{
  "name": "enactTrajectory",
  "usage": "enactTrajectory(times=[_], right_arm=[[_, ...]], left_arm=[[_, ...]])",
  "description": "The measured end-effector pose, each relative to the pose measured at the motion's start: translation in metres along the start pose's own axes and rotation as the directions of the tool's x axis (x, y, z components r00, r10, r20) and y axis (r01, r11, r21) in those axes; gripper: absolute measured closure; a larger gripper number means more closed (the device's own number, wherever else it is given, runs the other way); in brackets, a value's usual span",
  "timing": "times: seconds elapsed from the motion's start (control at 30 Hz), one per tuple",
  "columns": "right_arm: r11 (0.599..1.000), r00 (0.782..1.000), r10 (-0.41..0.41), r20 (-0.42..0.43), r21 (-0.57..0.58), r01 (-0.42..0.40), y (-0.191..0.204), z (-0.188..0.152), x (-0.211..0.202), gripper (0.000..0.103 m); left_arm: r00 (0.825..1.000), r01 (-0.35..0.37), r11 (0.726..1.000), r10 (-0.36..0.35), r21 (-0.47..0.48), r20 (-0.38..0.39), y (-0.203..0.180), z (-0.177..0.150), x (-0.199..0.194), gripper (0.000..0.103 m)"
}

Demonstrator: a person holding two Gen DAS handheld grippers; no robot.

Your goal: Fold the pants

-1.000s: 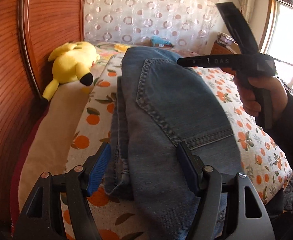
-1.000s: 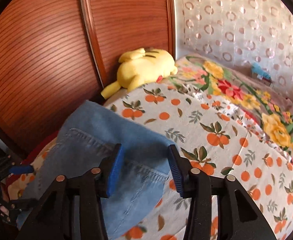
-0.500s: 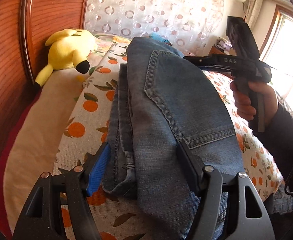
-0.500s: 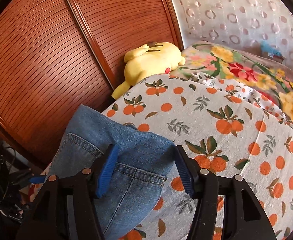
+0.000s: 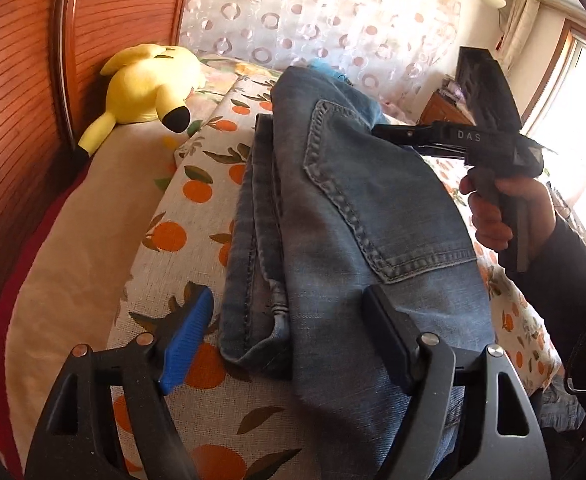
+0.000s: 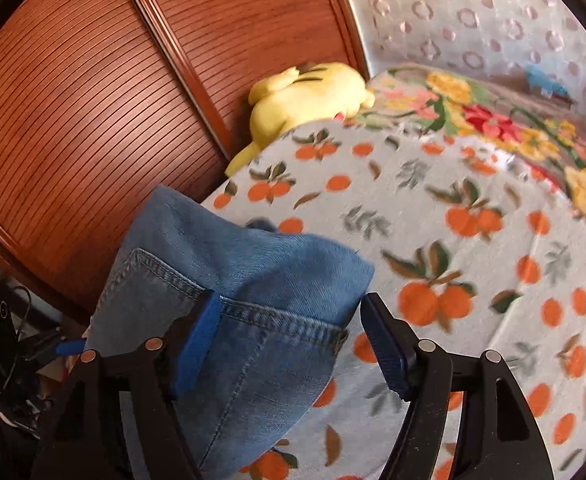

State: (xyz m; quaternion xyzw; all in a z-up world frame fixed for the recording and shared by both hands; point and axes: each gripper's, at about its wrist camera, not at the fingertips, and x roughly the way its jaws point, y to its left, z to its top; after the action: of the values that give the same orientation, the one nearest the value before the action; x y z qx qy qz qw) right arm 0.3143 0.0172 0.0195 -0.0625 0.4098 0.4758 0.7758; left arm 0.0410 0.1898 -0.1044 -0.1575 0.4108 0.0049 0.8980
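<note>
Left wrist view: folded jeans (image 5: 357, 216) lie on the bed (image 5: 197, 240). Both grippers' jaws have just opened wide, gripping nothing. Pull away gently so the fold stays.

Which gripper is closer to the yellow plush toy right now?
Left, though not by much. The left gripper straddles the folded blue jeans at the bed's near edge; the right gripper sits farther from the yellow plush toy.

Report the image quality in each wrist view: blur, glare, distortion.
Left wrist view: sharp on the jeans; the window at the right edge is blown out white; fisheye bends the wooden headboard. Right wrist view: motion blur smears the orange-print bedspread, the yellow plush toy is soft, and dark vignetting fills the corners.
</note>
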Motion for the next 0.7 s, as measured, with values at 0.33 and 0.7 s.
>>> enactTrajectory(times=[0.33, 0.7], right_arm=[[0.995, 0.996, 0.086, -0.010, 0.048, -0.085, -0.009, -0.003, 0.011, 0.049], [0.988, 0.979, 0.152, 0.139, -0.048, -0.146, 0.020, 0.021, -0.021, 0.082]], left_arm=[[0.995, 0.099, 0.995, -0.099, -0.008, 0.004, -0.005, -0.004, -0.003, 0.063], [0.978, 0.192, 0.980, -0.195, 0.042, 0.078, -0.017, 0.015, -0.027, 0.085]])
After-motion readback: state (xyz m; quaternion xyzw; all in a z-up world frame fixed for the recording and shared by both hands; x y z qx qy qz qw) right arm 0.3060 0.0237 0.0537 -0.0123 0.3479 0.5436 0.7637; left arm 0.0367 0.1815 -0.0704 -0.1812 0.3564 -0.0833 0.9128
